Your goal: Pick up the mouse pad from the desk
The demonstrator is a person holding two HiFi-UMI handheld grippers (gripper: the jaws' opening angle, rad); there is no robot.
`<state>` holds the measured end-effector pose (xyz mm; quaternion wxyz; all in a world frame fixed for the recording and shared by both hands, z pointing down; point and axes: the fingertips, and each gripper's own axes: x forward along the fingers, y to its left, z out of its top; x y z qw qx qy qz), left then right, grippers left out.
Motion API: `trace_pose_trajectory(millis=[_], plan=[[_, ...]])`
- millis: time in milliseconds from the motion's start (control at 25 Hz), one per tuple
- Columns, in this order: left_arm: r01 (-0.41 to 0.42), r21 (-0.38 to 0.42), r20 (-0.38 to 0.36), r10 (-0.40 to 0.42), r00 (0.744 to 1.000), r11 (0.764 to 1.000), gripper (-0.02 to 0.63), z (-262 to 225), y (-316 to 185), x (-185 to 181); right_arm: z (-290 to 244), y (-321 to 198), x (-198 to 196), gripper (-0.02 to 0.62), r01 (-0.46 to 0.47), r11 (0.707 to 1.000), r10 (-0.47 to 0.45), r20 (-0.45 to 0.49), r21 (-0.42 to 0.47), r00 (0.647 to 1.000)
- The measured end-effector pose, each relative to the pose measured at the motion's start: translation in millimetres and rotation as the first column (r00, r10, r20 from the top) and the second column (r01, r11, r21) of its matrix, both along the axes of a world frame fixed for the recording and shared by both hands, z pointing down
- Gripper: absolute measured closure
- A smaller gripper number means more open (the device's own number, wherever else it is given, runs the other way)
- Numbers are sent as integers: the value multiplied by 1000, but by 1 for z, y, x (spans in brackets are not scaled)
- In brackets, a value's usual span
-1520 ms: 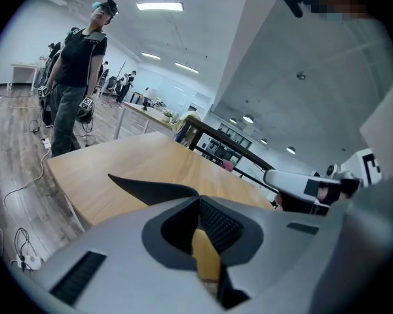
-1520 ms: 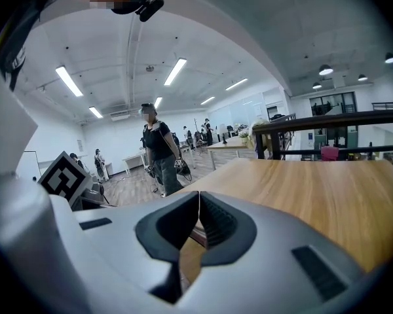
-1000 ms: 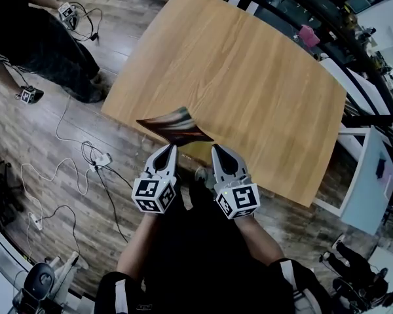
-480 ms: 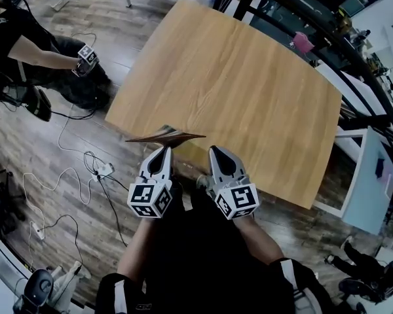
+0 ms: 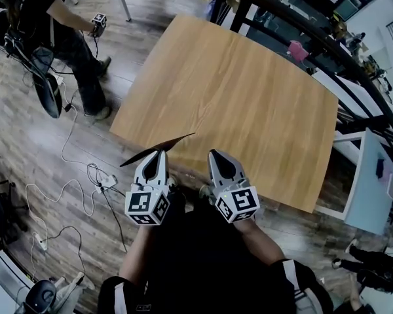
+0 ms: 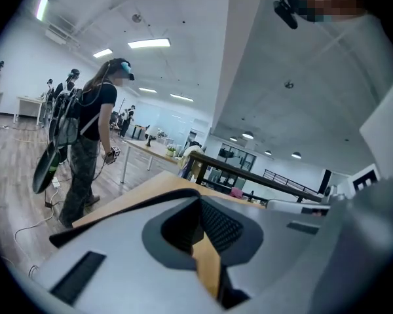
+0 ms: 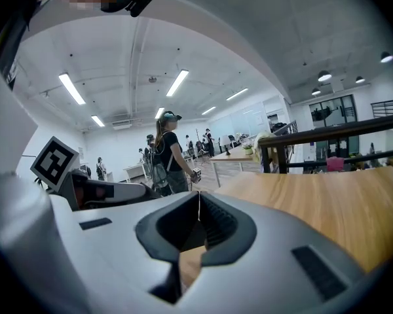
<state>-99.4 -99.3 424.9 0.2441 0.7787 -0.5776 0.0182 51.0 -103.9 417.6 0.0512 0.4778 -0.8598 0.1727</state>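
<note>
the thin dark flexible mouse pad (image 5: pixel 177 142) is up off the light wooden rectangular desk (image 5: pixel 249 90). it is seen almost edge-on near the desk's near edge, tilted, with its lower end out over the grey plank floor (image 5: pixel 26 142). the left gripper (image 5: pixel 158 154) has its jaws pinched down on one margin of the pad. in the left gripper view (image 6: pixel 197 193) the dark sheet (image 6: pixel 122 212) runs off to the left from the closed tips. the right gripper (image 5: pixel 216 154) sits just beside it with its jaws together on nothing, as its own view (image 7: pixel 198 205) shows, so it lends no support.

the main risk is the grip itself. only a narrow strip of a limp sheet is clamped, and most of the pad hangs out to one side — a quick swing or roll of the hand could peel it free. if it slips, it would likely miss the desk and land on the floor among the loose white cables (image 5: pixel 72 169).

a second risk is the far corner. it overlaps the tabletop in the head view, and i can't tell whether it is fully clear — dragging it could snag and tug the pad loose. the standing person in dark clothes (image 5: pixel 59 25) is well apart and looks like no hazard.
</note>
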Motion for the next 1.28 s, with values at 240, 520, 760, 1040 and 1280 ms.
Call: trace_pose_trajectory(millis=[240,520,760,1040,1280], plan=[[11,48,13,-11,1000,999,577,-21,-2,-7,-15,-5,-5,565,-4,1000,4,7,22,1000],[-4,111,48,-2,999,994,577,-43,-1,-4,-30,-5,-6,564,-11,999,10,16,48,1000],[-2,123,36,-2,999,992,577,-48,0,-3,-33,-6,-3,563,-35,998,34,15,55,999],[-12,109,28,9,1000,994,577,-44,1,-2,-34,-6,-2,563,-50,997,49,22,55,999],[-25,112,25,22,999,993,577,-44,0,2,-35,-7,-3,565,-43,997,42,18,58,999]])
